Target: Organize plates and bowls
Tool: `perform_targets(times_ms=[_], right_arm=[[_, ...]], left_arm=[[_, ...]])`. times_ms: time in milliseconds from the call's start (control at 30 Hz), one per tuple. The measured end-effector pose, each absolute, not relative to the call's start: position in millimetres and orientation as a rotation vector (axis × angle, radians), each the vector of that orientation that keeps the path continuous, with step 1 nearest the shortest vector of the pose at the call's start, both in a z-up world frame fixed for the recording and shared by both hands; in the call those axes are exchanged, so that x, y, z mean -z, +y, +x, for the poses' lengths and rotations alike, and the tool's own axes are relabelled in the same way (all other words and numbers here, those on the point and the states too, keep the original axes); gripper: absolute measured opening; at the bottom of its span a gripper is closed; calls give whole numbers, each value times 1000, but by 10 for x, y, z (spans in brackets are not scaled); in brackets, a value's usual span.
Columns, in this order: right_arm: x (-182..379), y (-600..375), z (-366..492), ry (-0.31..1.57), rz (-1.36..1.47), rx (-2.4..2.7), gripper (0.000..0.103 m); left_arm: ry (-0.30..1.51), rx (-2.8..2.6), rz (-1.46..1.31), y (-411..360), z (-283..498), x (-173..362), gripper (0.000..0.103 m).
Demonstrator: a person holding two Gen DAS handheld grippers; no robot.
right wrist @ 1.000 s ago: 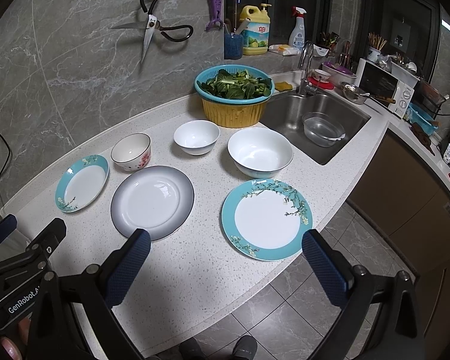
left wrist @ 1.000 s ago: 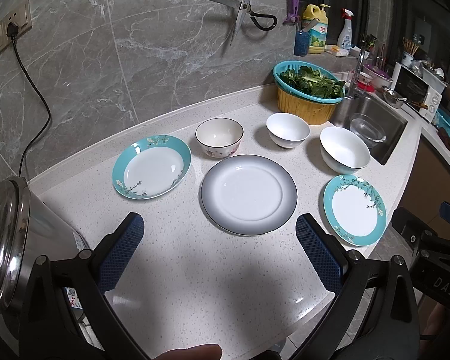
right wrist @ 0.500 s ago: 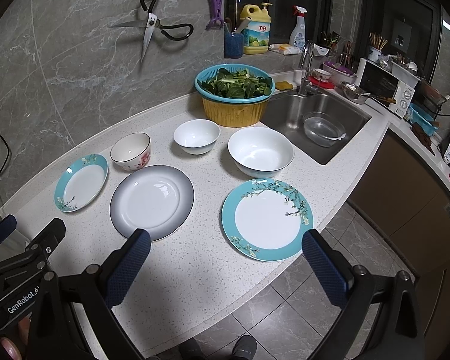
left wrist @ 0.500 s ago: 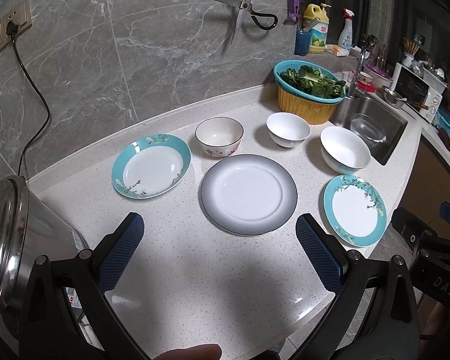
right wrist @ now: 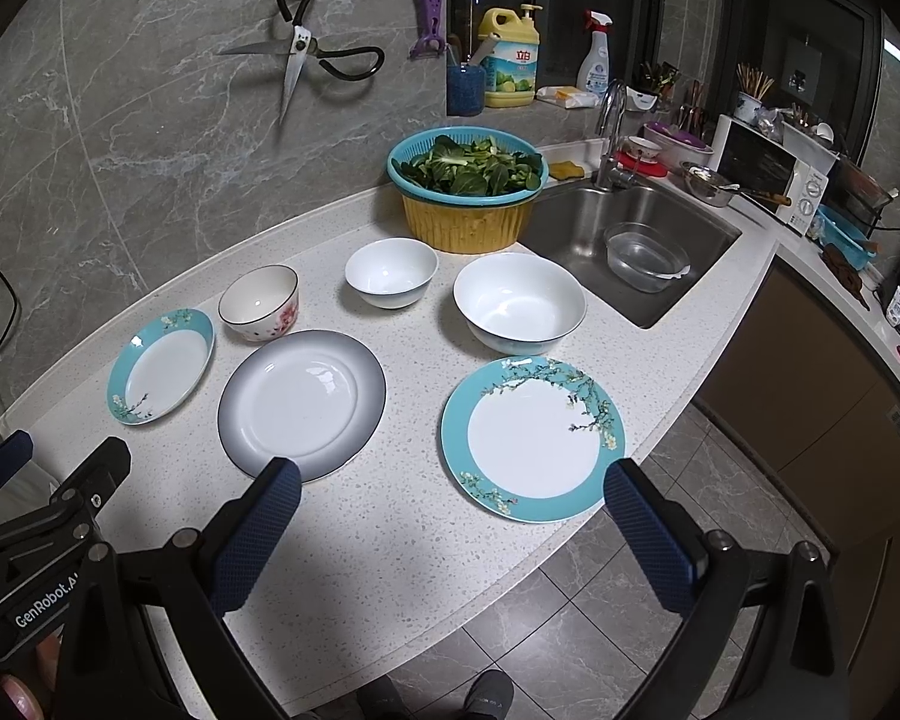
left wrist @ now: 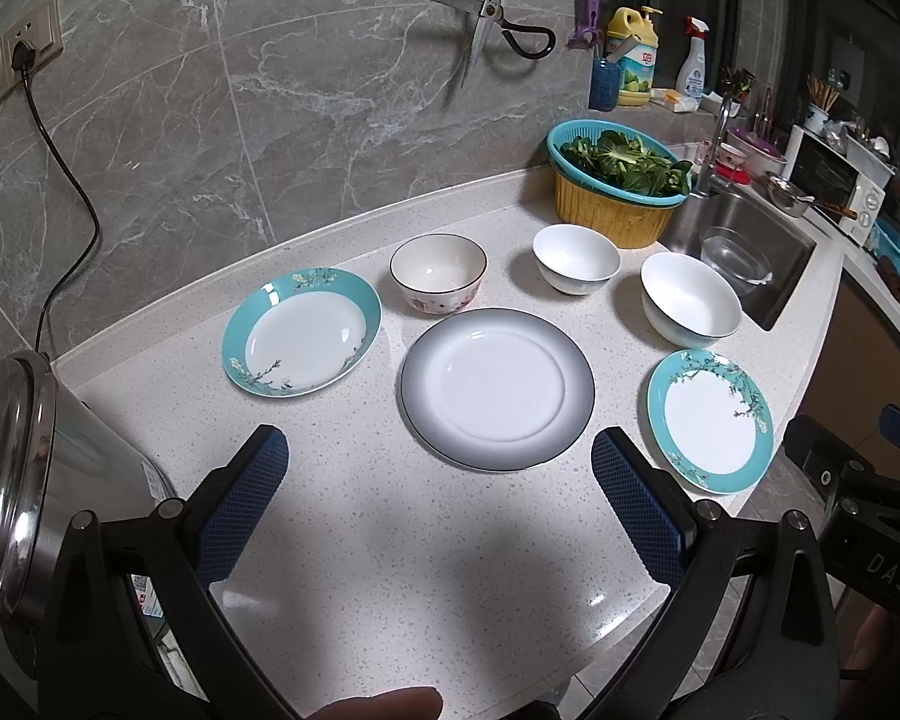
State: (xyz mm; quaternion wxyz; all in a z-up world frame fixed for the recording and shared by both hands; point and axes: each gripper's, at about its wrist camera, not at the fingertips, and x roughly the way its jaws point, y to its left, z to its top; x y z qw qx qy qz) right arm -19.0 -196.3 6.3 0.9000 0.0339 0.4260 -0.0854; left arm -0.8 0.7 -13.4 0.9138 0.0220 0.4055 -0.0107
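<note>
On the white counter lie a grey-rimmed plate (left wrist: 497, 389) (right wrist: 301, 403), a deep teal-rimmed plate (left wrist: 302, 331) (right wrist: 161, 365) at the left and a flat teal-rimmed plate (left wrist: 710, 419) (right wrist: 533, 438) at the right edge. Behind them stand a flowered bowl (left wrist: 438, 273) (right wrist: 259, 302), a small white bowl (left wrist: 576, 259) (right wrist: 391, 272) and a large white bowl (left wrist: 690, 307) (right wrist: 519, 303). My left gripper (left wrist: 438, 462) is open and empty above the counter's front. My right gripper (right wrist: 450, 492) is open and empty, near the flat teal plate.
A steel kettle (left wrist: 24, 468) stands at the counter's left front. A basket of greens (right wrist: 468, 192) sits by the sink (right wrist: 630, 240), which holds a clear container. Scissors (right wrist: 297, 60) hang on the wall. The counter edge drops to the floor at the right.
The right gripper view has shifted slightly; the dishes sit a little lower and left. Nothing on the counter has moved.
</note>
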Motion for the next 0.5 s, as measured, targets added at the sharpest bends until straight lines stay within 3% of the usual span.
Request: perform_targets(times_ms=[500], right_arm=[[-79,-1964,-146,885,70,177,103]], left_arm=[[843,19,43,-9,25,192,103]])
